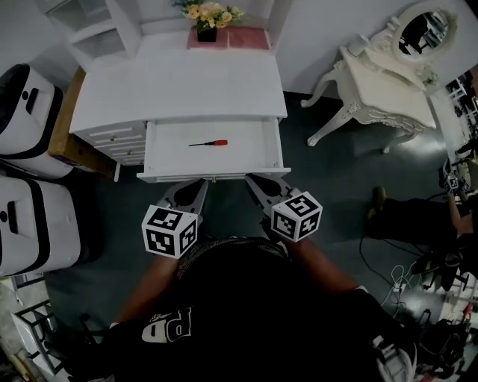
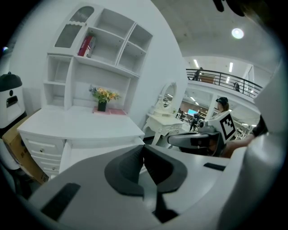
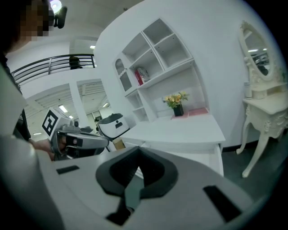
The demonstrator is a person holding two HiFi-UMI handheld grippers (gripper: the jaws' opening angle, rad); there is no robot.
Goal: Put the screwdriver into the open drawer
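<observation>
- The screwdriver (image 1: 209,142) lies flat on the white floor of the open drawer (image 1: 168,153), roughly in the middle and touching none of the drawer's walls.
- It is a slim tool with a thin dark shaft and a short red handle. The handle end lies toward the right of the head view and the tip toward the left.
- The drawer is pulled out from under the top of the white bench (image 1: 179,86), and the screwdriver is all that shows in it.
- The left gripper (image 1: 199,186) hovers just in front of the drawer's front edge — its jaws are clenched together, with nothing between the dark pads.
- The right gripper (image 1: 254,183) is beside it at the same edge. Its jaws are likewise pressed together and empty.
- Neither gripper touches the screwdriver.
- A pot of yellow flowers (image 1: 209,16) stands at the back of the bench on a pink mat — well apart from the drawer.
</observation>
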